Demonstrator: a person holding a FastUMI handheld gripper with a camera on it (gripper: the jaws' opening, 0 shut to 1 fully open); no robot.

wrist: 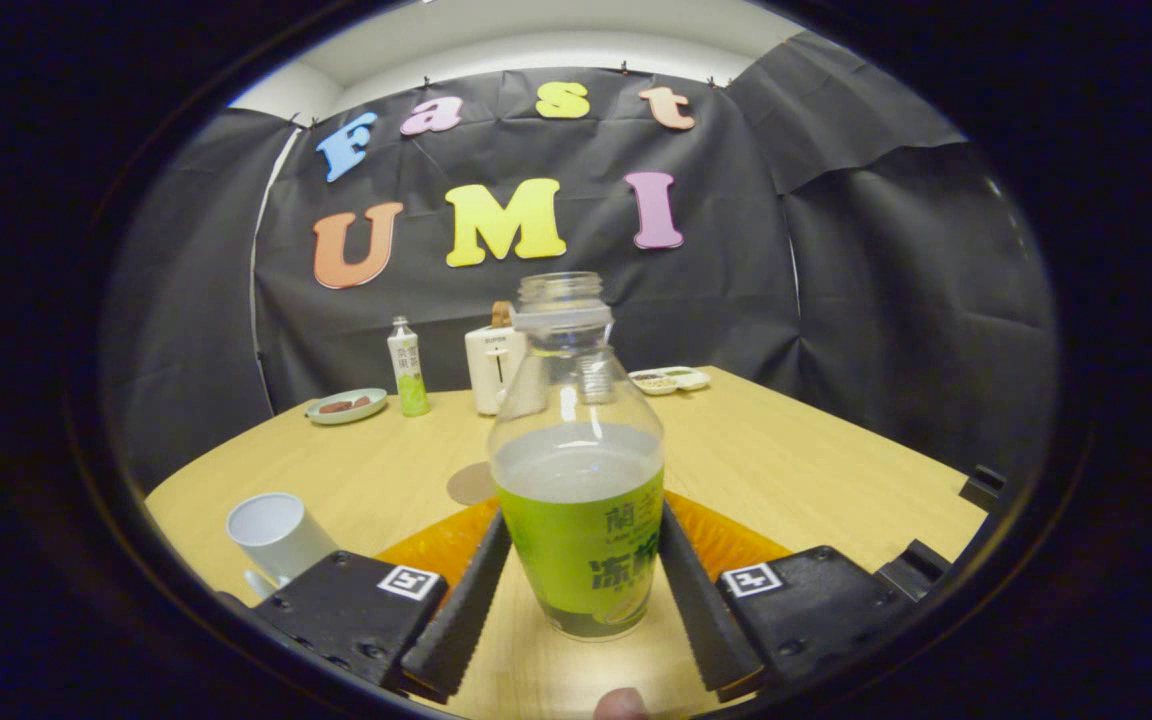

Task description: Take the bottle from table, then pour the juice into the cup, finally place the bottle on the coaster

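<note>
A clear, uncapped bottle (576,480) with a green label stands upright between my fingers, roughly half full of pale juice. My gripper (584,548) is shut on it, with both fingers (461,610) pressing the labelled lower body from either side. A white cup (276,532) stands on the wooden table (786,470) just left of the left finger, its mouth tipped toward me. A round brown coaster (471,484) lies beyond the fingers, partly hidden behind the bottle's left side. An orange mat (436,545) lies under the bottle.
At the table's far side stand a small green-labelled bottle (406,366), a white toaster (494,368), a green plate (346,405) with food, and two small dishes (671,379). A person's fingertip (621,704) shows below the bottle.
</note>
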